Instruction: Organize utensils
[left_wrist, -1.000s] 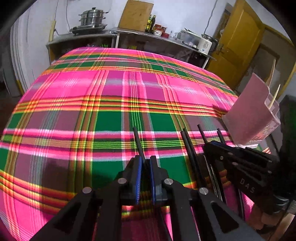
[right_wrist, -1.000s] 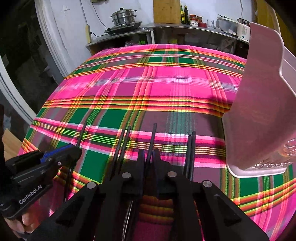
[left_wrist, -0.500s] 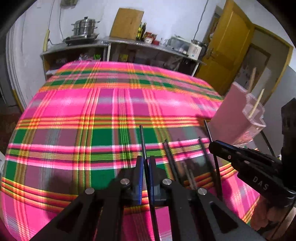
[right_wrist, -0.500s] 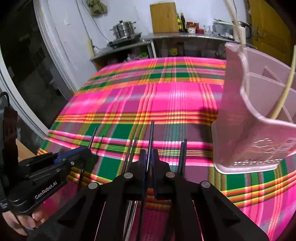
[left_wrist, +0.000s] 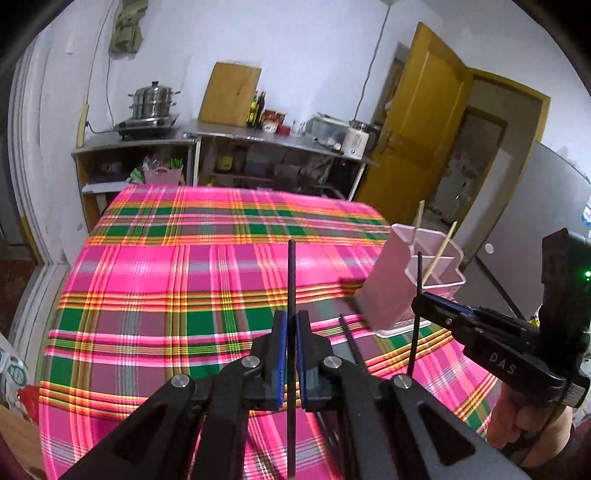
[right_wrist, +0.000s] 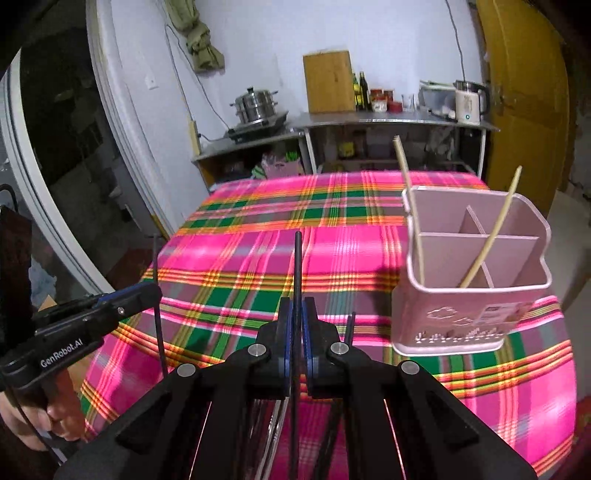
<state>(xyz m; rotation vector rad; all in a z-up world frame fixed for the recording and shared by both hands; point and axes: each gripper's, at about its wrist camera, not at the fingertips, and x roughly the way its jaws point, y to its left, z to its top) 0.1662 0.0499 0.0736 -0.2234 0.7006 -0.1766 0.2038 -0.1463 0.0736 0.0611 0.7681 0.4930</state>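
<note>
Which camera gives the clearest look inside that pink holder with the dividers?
The right wrist view. It looks down into the pink holder, showing its dividers and two pale chopsticks. The left wrist view shows the holder smaller, at the right, mostly its outer wall, with the right tool partly across it.

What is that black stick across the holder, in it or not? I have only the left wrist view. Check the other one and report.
Observer: Not in it. The right wrist view shows that black chopstick clamped in the right gripper's shut jaws. It is apart from the holder, to its left in that picture.
Operator: Tell me what the holder does contain.
Observer: Only two light chopsticks, leaning apart, their lower ends down inside. There is no black one.
Operator: Now describe my own stick from outside.
Observer: The left gripper pinches the left chopstick near upright, with length showing both above and below the jaws.
</note>
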